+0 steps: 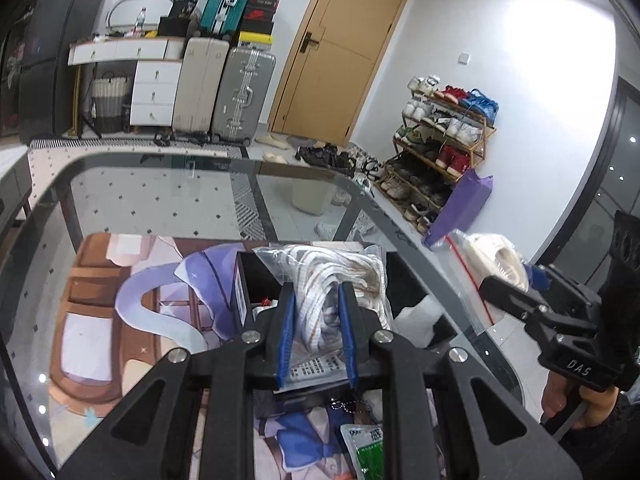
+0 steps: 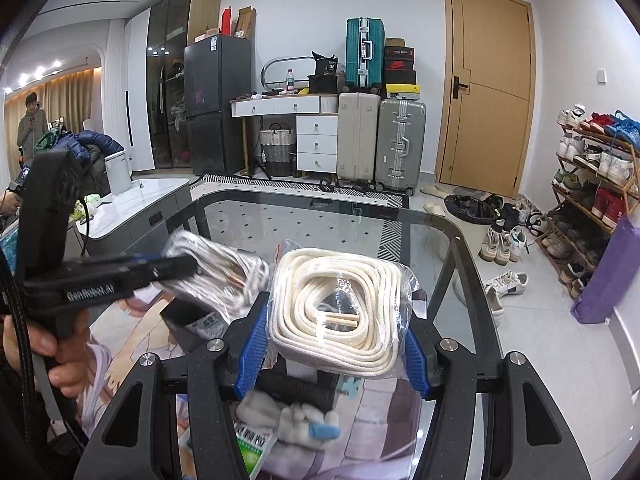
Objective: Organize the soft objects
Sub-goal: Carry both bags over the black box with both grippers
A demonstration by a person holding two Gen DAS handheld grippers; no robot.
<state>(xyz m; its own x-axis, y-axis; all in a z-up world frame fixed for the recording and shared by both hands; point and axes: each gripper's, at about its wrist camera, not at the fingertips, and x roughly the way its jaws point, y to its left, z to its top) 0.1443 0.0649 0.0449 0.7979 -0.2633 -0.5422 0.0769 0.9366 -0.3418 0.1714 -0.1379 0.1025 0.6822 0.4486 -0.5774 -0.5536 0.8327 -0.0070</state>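
Left gripper [image 1: 316, 320]: pinching clear bag of striped white laces [image 1: 332, 280].
Right gripper [image 2: 336, 344]: clamping bagged cream rope coil [image 2: 336, 304].
Risk: slick plastic may slide from the pads.

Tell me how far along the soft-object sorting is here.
Nothing looks put away yet. In hand: left tongs clamp a bag of white laces; right tongs grip a bagged cream rope coil. Left: white gloves and a green packet on the mat.

The right gripper [image 2: 334, 346] clamps a clear plastic bag of coiled cream rope [image 2: 338, 308] above the glass-topped table [image 2: 460, 280]. Left of that bag, the left gripper [image 2: 176, 266] pinches a clear bag of striped white laces [image 2: 224, 276].
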